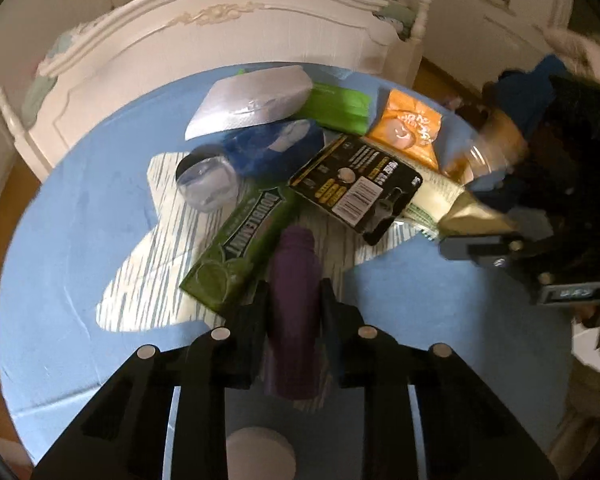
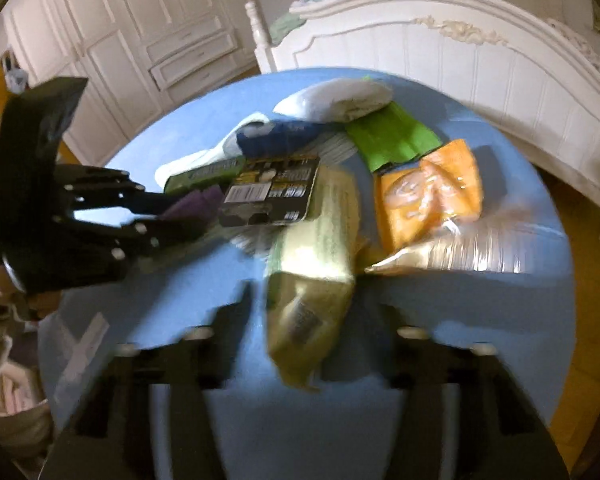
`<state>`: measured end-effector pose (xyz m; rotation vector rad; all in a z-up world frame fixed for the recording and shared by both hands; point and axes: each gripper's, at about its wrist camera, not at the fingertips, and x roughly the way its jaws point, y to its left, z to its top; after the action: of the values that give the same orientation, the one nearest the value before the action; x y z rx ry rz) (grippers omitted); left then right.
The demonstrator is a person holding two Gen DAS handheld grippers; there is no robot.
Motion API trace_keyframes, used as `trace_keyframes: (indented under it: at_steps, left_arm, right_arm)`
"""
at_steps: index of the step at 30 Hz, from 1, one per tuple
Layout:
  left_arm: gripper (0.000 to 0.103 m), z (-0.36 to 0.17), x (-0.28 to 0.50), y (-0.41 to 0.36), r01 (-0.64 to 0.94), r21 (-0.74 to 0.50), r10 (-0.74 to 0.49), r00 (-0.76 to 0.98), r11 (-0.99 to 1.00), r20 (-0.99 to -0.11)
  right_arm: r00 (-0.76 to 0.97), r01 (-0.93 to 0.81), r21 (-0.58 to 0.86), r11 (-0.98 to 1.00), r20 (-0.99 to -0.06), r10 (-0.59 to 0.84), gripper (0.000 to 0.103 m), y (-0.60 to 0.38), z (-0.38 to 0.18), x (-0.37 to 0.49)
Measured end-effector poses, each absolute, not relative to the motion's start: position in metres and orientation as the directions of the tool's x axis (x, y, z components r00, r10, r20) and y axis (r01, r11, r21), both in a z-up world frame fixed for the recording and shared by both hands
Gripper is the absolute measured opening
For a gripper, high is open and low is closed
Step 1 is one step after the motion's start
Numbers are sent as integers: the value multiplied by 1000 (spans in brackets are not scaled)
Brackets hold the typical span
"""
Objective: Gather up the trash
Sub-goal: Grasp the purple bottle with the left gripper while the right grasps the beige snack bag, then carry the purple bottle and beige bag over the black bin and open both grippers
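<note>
A pile of trash lies on a round blue table [image 1: 60, 240]. My left gripper [image 1: 294, 300] is shut on a purple bottle [image 1: 294, 304], which lies beside a green Doublemint pack [image 1: 240, 248]. A black blister card [image 1: 356, 184], an orange packet [image 1: 408, 128], a clear cup [image 1: 208, 184] and a blue wrapper [image 1: 268, 152] lie beyond. My right gripper [image 2: 312, 312] has its fingers on either side of a pale green-and-gold packet [image 2: 312, 280], with gaps showing; the view is blurred. The left gripper and the purple bottle [image 2: 196, 204] show at the left of the right wrist view.
A white carved bed footboard [image 1: 204, 40] stands just behind the table. White wardrobe doors [image 2: 140, 32] are at the back left. A white tissue pack [image 1: 252, 96] and a green packet [image 1: 336, 108] lie at the table's far side. A clear plastic bag [image 2: 480, 248] lies at the right.
</note>
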<state>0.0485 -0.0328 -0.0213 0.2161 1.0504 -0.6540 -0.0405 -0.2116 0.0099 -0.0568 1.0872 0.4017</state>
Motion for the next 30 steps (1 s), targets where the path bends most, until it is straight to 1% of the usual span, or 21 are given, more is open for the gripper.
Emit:
trace_keyframes:
  at_steps: [1,4,6,13,15,16,25,30]
  left_arm:
    - [25,-21,47,-29,591,-138,-397,333,795,-855]
    - [25,-20,40,-20,586,-132,-396,350,800,-849]
    - [25,-15,35,-15,579,-136,-406,367,804,-837]
    - [25,15,12,9,558,-193,-488,445,807,-751]
    - [25,21,6,17,546,-216,-506,462,810,-728]
    - [25,24,5,20,541,-223,-511,468,811,-721]
    - [25,37,-13,69,464,-284,-522,542,839,-659]
    - [25,34,-25,105,399,-310,-501,586,863,-637]
  right_arm:
    - [402,-348,154,925,-867,295,37,-213,11,-41]
    - [400,-336,198,921,-855,330,37,-223,16,-46]
    - [403,-317,259,912,-834,377,37,-233,23,-51]
    - [417,-267,437,859,-751,512,37,-261,46,-65]
    - [421,-267,443,856,-745,517,34,-258,51,-65]
    - [423,-269,436,859,-748,512,30,-256,53,-65]
    - [421,-326,419,847,-738,527,29,-214,72,-60]
    - [410,-397,404,824,-726,553,29,-170,89,-55]
